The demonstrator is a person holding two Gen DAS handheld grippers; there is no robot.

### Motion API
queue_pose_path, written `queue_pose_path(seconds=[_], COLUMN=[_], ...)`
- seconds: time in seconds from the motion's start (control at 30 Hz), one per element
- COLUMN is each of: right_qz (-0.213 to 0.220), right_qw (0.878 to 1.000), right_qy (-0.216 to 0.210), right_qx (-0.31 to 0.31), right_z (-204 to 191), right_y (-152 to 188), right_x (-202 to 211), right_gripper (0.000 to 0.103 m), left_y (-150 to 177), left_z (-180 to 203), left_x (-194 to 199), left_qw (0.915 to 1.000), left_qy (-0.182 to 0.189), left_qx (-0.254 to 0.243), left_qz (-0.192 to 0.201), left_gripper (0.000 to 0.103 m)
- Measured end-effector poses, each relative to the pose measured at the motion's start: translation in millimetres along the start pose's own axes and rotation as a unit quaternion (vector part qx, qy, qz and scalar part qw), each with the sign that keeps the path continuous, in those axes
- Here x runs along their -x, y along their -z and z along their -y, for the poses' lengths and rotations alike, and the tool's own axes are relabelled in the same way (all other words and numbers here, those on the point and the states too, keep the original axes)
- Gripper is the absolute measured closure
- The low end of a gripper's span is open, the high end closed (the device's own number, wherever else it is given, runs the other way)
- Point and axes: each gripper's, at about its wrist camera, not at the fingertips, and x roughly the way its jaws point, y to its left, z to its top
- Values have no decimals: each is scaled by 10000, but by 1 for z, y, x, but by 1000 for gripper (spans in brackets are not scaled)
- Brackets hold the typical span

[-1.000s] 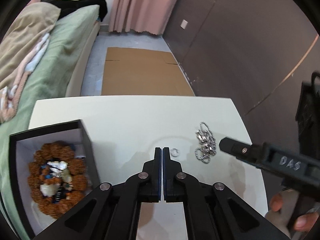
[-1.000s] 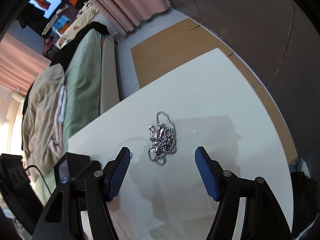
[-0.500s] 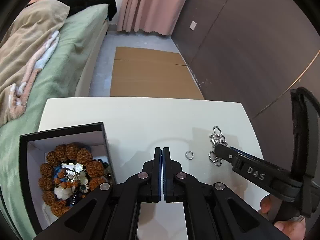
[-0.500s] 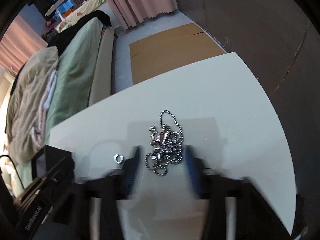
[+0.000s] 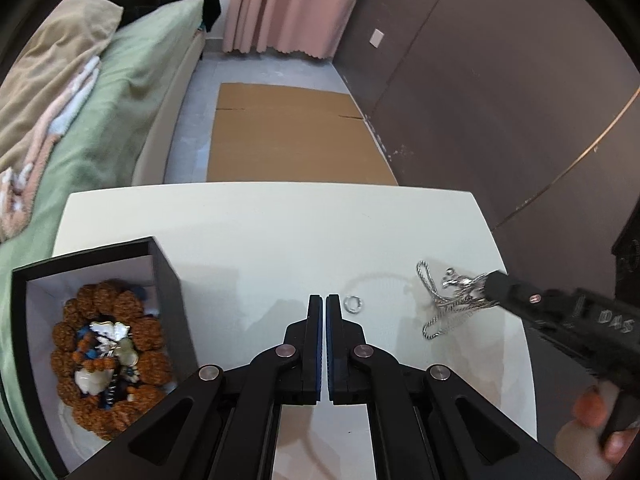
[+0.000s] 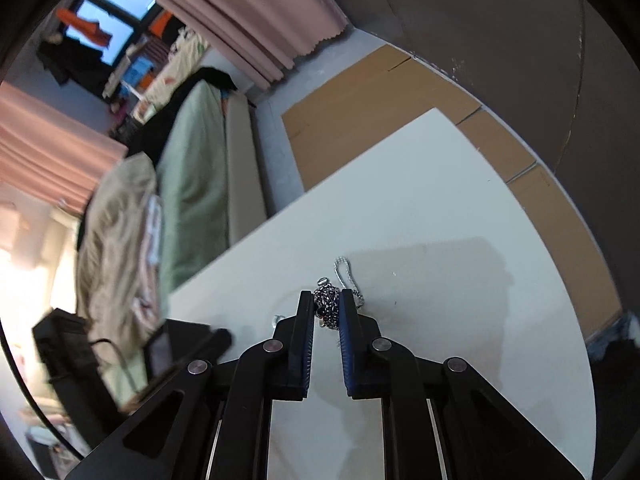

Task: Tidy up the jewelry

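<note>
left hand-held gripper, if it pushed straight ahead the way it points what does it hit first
Likely nothing at first: the shut left hand-held gripper points over bare white tabletop. The small silver ring lies just right of that line; depth is unclear, so it might be clipped.

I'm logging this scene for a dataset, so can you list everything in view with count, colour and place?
table: one, white, under everything.
jewelry box: one, black with pale lining, table's left side, open.
bead bracelet: one, brown, inside the box, ringing smaller pale and blue pieces.
ring: one, silver, on the table near the left fingertips.
chain necklace: one, silver, bunched between the right gripper's pads, partly trailing.
cardboard: one flattened sheet, brown, floor beyond the table.
bed: one, green cover, left.
curtain: pink, far wall.
left gripper: black, shut, empty.
right gripper: black, shut on the necklace.
</note>
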Motion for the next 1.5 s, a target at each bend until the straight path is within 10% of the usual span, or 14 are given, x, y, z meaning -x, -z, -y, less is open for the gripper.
queue_pose_path(seconds=[0.33, 0.6, 0.9, 0.97, 1.5], right_qz=[169, 161, 179, 182, 213], right_qw=[9997, 9995, 9996, 9996, 9993], right_qy=[-160, -176, -102, -97, -295], right_qx=[-68, -205, -203, -187, 122], right_z=[0, 10, 13, 13, -8], right_y=[-1, -5, -7, -7, 15], right_x=[21, 27, 29, 29, 37], right_gripper=[89, 89, 89, 89, 89], left_y=[7, 7, 14, 15, 22], left_z=[25, 40, 55, 54, 27], left_x=[-13, -26, -40, -40, 18], left_qw=[9996, 9972, 9902, 9889, 9956], left_qy=[-59, -401, -830, -916, -408], left_qx=[-259, -579, -1076, -1112, -582], left_qz=[12, 260, 323, 354, 608], left_gripper=[43, 45, 71, 91, 91])
